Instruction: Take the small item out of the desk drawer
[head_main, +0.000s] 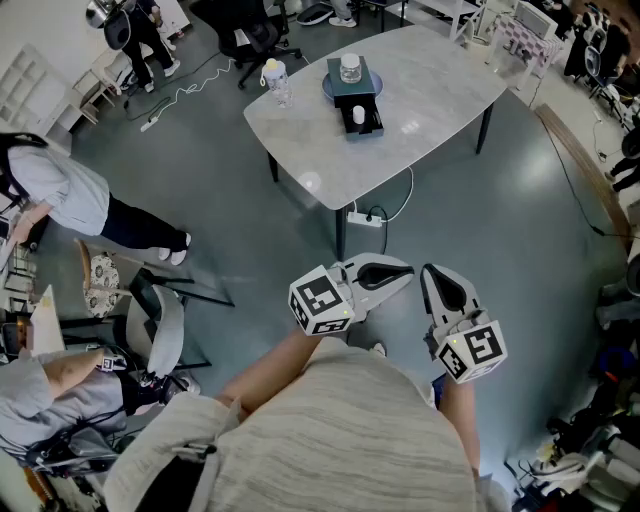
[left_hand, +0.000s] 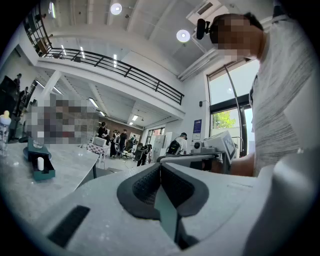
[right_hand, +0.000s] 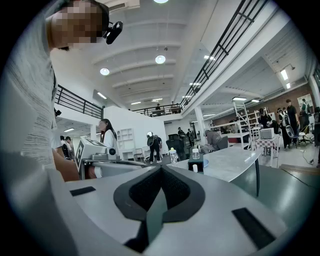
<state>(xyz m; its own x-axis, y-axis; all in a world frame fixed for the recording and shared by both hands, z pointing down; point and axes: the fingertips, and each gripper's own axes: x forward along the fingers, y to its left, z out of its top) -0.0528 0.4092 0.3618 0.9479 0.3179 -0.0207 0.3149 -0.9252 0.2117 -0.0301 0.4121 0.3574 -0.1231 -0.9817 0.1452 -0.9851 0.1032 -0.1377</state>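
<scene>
Both grippers are held close to the person's body in the lower middle of the head view, well away from the tabletop (head_main: 440, 85) that fills the upper middle of the frame. The left gripper (head_main: 404, 271) points toward the right of the frame and the right gripper (head_main: 429, 270) points upward, their tips near each other above the grey floor (head_main: 520, 210). In the left gripper view the jaws of the left gripper (left_hand: 160, 167) are pressed together with nothing between them. The right gripper view shows the same for the right gripper (right_hand: 161, 170): its jaws are closed and empty. On the tabletop stands a dark drawer unit (head_main: 365, 88) with a clear jar (head_main: 350, 68) on top. Its drawer (head_main: 373, 122) is pulled out toward the near edge, and the small white item (head_main: 359, 116) stands inside it. The same unit shows small at the left edge of the left gripper view, with the white item (left_hand: 40, 163) upright in the open drawer, and in the middle distance of the right gripper view, just right of centre. A clear bottle (head_main: 277, 82) stands near the tabletop's left edge, apart from the unit. A power strip (head_main: 367, 216) lies on the floor under the tabletop's near end. Other people stand and sit at the left side of the head view.
</scene>
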